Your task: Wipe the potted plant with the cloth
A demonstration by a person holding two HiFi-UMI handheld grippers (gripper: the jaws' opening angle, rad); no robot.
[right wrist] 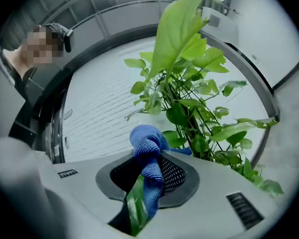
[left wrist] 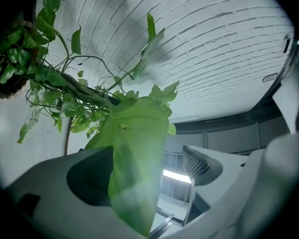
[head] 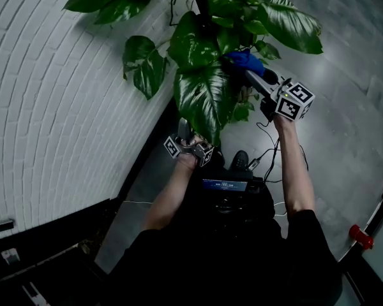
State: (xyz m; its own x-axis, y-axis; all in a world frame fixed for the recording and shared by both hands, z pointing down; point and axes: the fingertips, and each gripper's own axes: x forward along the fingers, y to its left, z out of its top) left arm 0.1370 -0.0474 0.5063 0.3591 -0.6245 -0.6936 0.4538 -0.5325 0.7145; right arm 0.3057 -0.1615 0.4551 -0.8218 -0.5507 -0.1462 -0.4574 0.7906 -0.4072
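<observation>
The potted plant [head: 212,37] spreads big glossy leaves across the top of the head view; its pot is hidden. My left gripper [head: 186,131] reaches up to the tip of a large hanging leaf [head: 200,101]. In the left gripper view that leaf [left wrist: 135,158] hangs between the jaws of the left gripper [left wrist: 144,183], resting by the left one, with a gap to the mesh-padded right one. My right gripper [head: 247,69] is shut on a blue cloth [head: 244,60] among the upper leaves. The cloth [right wrist: 148,158] bunches out of the right gripper [right wrist: 148,195] beside a leaf strip [right wrist: 136,209].
A white brick wall [head: 57,107] curves along the left, with a dark skirting at its foot. Grey floor tiles [head: 351,126] lie to the right, with cables [head: 266,153] trailing near my feet and a red object [head: 360,236] at the lower right.
</observation>
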